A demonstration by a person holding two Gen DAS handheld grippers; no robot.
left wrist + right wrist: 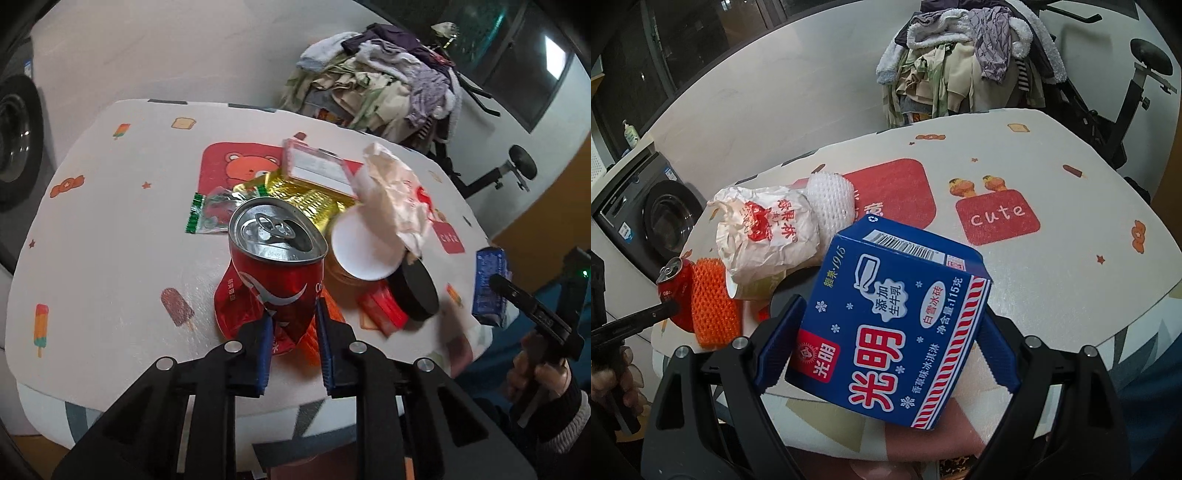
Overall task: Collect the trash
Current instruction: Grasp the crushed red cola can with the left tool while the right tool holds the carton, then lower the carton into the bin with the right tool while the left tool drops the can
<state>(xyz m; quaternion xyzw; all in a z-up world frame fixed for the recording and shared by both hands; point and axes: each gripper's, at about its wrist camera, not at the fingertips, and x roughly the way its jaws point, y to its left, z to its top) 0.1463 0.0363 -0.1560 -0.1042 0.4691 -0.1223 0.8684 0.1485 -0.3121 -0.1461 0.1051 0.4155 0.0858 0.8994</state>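
We clamp the crushed red can (273,280) in our left claw (293,332), upright at frame centre, tab end up. Only the right view shows our right claw (886,339) gripping the tilted blue carton (890,325) above the surface (1071,266).

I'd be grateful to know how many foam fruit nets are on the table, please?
2. An orange foam net lies beside the crushed red can; a white foam net sits behind the crumpled paper bag. Others may be hidden under the pile.
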